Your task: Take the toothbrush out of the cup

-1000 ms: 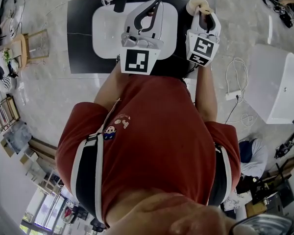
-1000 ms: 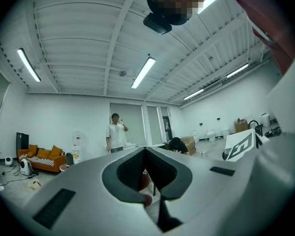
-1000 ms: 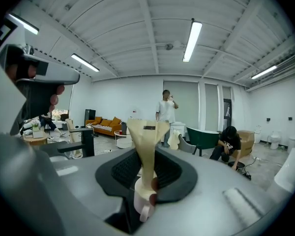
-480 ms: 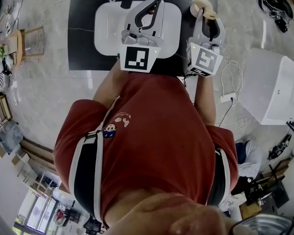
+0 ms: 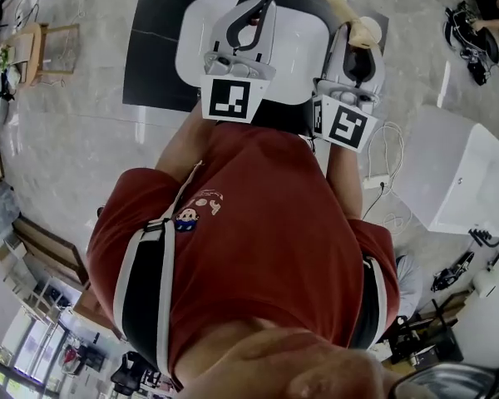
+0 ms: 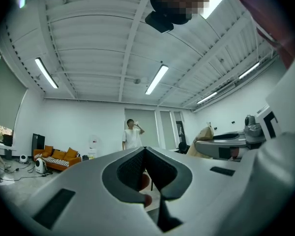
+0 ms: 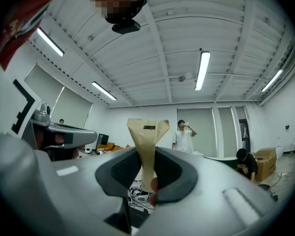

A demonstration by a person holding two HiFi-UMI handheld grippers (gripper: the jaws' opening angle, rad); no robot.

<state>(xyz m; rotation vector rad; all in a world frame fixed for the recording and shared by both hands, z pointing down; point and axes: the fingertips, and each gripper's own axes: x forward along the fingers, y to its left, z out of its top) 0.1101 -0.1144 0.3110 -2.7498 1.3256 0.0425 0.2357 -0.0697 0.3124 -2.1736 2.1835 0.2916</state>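
Right gripper point(image 7: 146, 157) pinches the toothbrush point(image 7: 147, 132): lift straight above the cup point(image 5: 368, 30), without tilting. Left gripper point(image 6: 145, 151) is pressed together, empty.

Black rectangular tabletop point(image 5: 154, 65), standing on a pale grey marbled floor point(image 5: 83, 156). On the tabletop: one white rounded basin point(image 5: 193, 46); set on or sunk in, cannot tell. On the floor: wooden-framed stool point(image 5: 54, 52) left of the table, large white tub point(image 5: 474, 173) to its right, white power strip point(image 5: 374, 181) with looped cable between them.
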